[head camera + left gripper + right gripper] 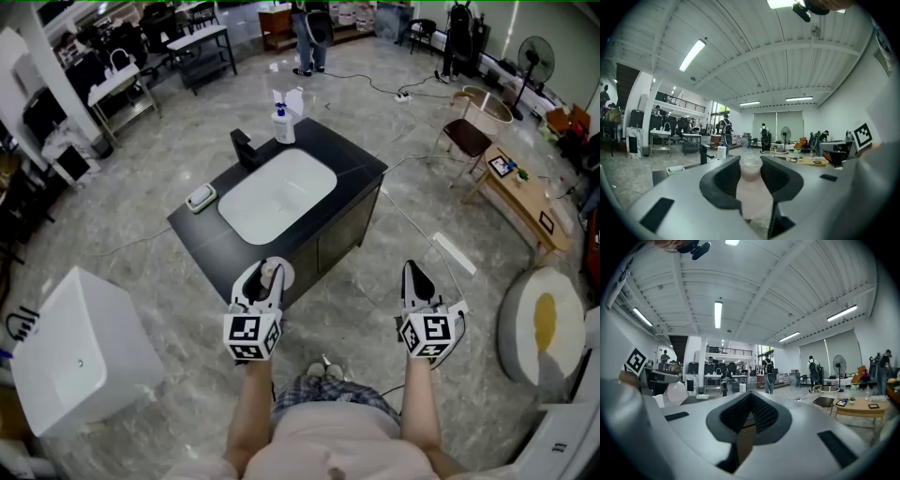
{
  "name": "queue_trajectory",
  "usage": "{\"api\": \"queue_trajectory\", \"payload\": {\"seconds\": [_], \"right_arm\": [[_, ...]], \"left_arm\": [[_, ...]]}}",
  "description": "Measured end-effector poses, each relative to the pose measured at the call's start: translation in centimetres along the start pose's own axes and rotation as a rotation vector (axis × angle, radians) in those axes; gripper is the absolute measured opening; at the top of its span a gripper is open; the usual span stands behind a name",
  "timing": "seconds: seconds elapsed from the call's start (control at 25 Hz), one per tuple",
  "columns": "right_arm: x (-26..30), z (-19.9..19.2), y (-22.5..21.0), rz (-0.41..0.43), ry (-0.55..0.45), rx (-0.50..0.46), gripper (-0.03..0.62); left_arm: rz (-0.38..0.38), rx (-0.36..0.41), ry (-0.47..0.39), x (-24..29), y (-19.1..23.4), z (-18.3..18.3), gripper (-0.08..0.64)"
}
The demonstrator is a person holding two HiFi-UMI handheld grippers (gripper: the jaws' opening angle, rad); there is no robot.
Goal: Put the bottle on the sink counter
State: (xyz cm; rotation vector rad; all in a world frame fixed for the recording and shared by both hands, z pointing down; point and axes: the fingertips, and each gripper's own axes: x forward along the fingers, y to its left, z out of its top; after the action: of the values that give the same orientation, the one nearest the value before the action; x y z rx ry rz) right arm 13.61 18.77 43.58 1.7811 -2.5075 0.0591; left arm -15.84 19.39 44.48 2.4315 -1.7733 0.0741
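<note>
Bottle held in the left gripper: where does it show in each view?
Head view: the bottle is lower centre-left, between the left gripper's jaws.
Left gripper view: bottom centre, upright, clamped by the jaws.
Right gripper view: probably the pale rounded shape at the far left.
Shared landmark: the black faucet on the sink counter.

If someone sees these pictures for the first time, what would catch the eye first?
First, the black sink counter with its white basin, which stands alone on the floor of a large hall. Next, the pale pink bottle clamped between the jaws of the left gripper, close to the counter's near side. The right gripper beside it is shut and empty.
</note>
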Motion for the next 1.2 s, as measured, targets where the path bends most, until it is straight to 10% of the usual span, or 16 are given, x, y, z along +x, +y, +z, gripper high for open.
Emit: {"api": "queue_trajectory", "payload": {"seconds": [1.2], "right_arm": [[16.9, -1.2, -1.6, 0.100, -0.004, 0.010, 0.015]], "left_arm": [[0.049, -0.018, 0.002, 13.3, 6.6, -0.5, 0.149]]}}
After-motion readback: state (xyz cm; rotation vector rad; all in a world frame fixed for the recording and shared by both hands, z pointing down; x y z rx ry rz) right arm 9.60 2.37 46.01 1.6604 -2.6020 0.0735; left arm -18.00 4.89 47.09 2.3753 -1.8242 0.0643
